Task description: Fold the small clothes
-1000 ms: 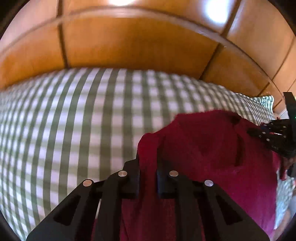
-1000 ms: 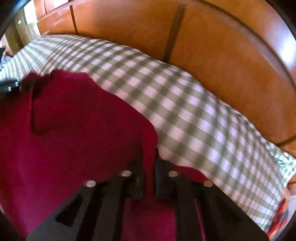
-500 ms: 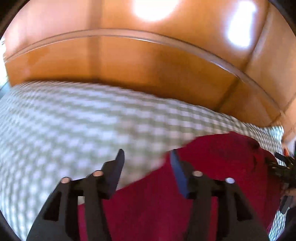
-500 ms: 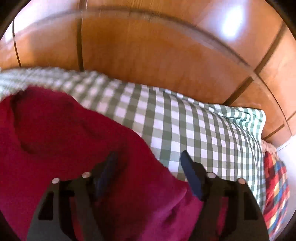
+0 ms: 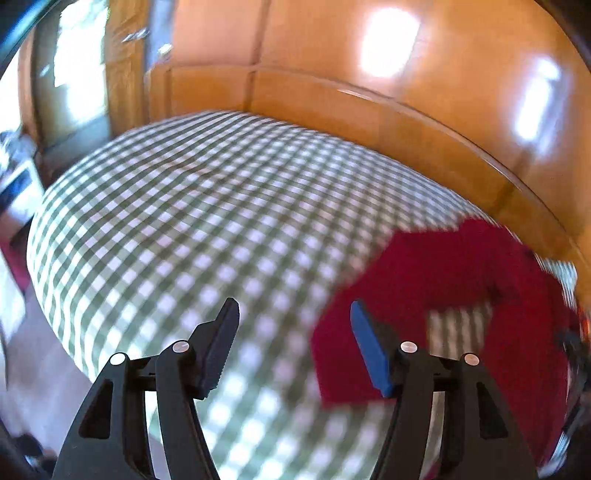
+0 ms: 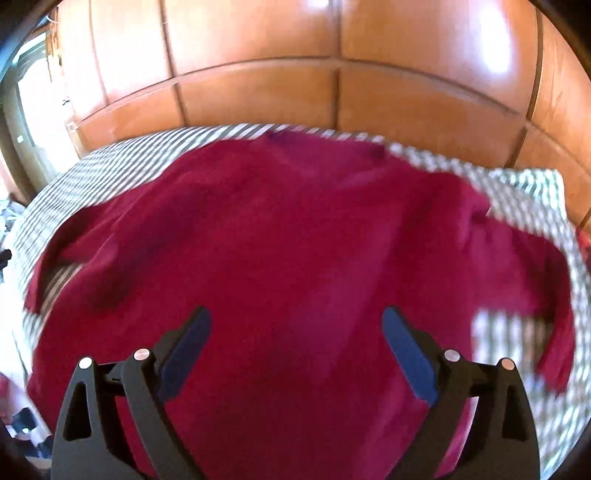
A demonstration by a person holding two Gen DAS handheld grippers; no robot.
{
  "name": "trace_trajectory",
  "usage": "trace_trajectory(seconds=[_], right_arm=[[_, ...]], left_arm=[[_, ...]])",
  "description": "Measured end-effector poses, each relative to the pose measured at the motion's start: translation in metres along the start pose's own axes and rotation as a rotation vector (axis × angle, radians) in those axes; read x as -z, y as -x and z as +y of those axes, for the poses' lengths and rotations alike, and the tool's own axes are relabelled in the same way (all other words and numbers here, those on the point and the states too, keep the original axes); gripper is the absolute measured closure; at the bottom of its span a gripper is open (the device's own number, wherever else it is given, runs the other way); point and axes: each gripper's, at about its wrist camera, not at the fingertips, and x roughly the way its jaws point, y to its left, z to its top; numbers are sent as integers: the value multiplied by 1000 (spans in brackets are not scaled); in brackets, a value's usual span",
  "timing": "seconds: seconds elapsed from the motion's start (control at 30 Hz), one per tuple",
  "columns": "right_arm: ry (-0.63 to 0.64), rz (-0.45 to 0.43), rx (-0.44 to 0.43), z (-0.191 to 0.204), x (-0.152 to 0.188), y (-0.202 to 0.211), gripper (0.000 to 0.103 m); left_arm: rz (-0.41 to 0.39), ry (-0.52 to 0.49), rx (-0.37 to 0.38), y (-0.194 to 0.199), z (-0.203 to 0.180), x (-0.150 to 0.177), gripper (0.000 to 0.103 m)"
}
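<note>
- Seen first from the left wrist, the left gripper (image 5: 293, 314) has its jaws spread, having just been opening, and nothing is between them; only checked cloth shows in the gap.
- Below it lies a bed (image 5: 177, 221) covered in a green and white checked sheet, which fills most of this view.
- The red garment (image 5: 461, 288) lies toward the right side of the bed, near the far edge by the wooden headboard (image 5: 369, 110).
- One sleeve of the garment reaches out leftward, with a patch of sheet showing between the sleeve and the body.
- The picture is blurred, so the garment's finer folds cannot be made out.
- At the far left the bed's edge drops to the floor (image 5: 33, 369).
- From the right wrist, the right gripper (image 6: 297, 321) has its jaws wide apart, having just been opening; the garment (image 6: 295, 240) lies below the gap, and the pads do not press on it.
- The garment is spread flat across the bed (image 6: 524, 195), with its neck toward the headboard (image 6: 332, 96) and a sleeve out to each side.
- The right sleeve bends down near the bed's right edge.
- Wooden wall panels (image 6: 258, 33) rise behind the headboard.
</note>
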Motion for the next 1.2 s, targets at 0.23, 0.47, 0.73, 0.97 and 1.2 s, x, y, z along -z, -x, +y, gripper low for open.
trace_trajectory(seconds=[0.23, 0.47, 0.73, 0.97, 1.2], right_arm=[[-64, 85, 13, 13, 29, -19, 9], [-16, 5, 44, 19, 46, -16, 8], [-13, -15, 49, 14, 47, -24, 6], [-7, -23, 51, 15, 51, -26, 4], [-13, -28, 39, 13, 53, -27, 2]], left_arm=[[26, -457, -38, -25, -87, 66, 39], [45, -250, 10, -46, -65, 22, 98], [-185, 272, 63, 10, 60, -117, 99], [-143, 333, -181, -51, 92, -200, 99], [22, 401, -133, -117, 86, -179, 45]])
